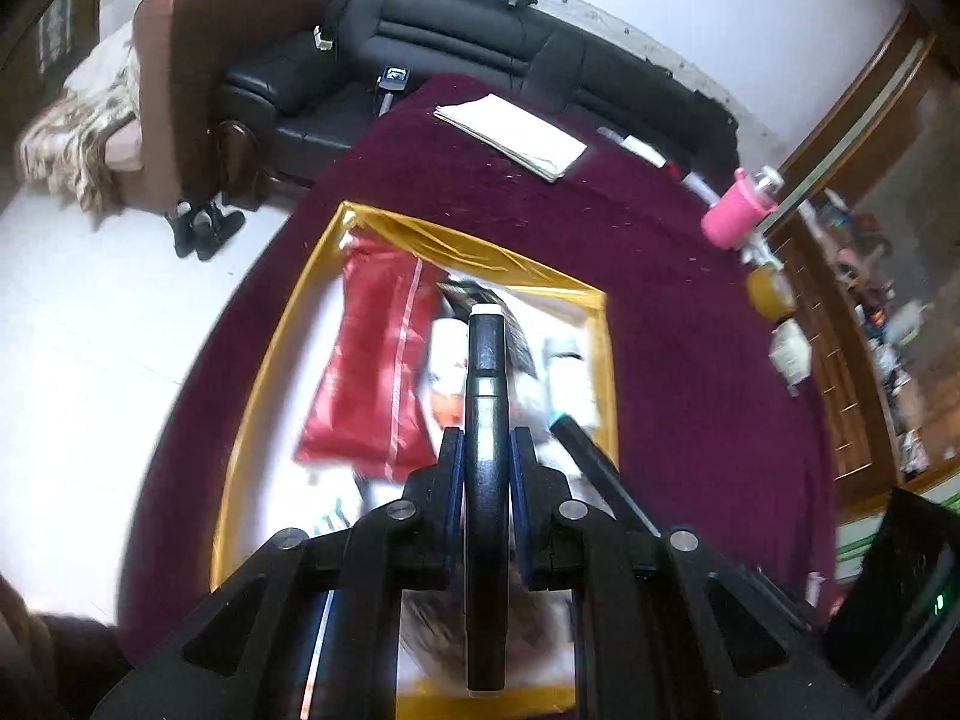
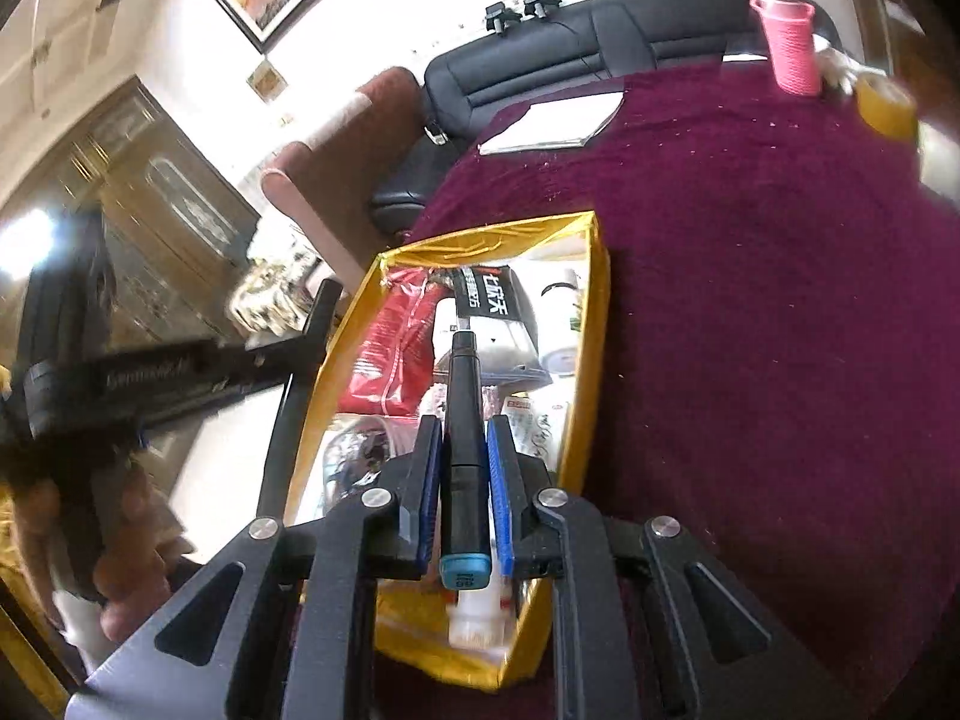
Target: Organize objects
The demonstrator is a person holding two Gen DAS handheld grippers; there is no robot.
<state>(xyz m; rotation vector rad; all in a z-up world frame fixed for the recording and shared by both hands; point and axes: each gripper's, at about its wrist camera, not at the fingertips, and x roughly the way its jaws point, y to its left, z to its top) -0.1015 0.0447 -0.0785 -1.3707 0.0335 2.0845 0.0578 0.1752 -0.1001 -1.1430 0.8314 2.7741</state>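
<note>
right claw (image 2: pixel 462 468) clamps black marker (image 2: pixel 463 420) (teal cap nearest) | above gold box (image 2: pixel 591 324)

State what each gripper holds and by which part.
Left gripper: a black marker, clamped around its middle. Right gripper: a black marker with a teal end cap, clamped on the barrel near that cap.

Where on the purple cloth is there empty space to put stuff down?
The biggest bare patch of the purple cloth lies between the gold box, the white papers and the pink bottle. It is crowded inside the box, with the red bag and packets, and along the cloth's edge by the pink bottle and yellow jar.
</note>
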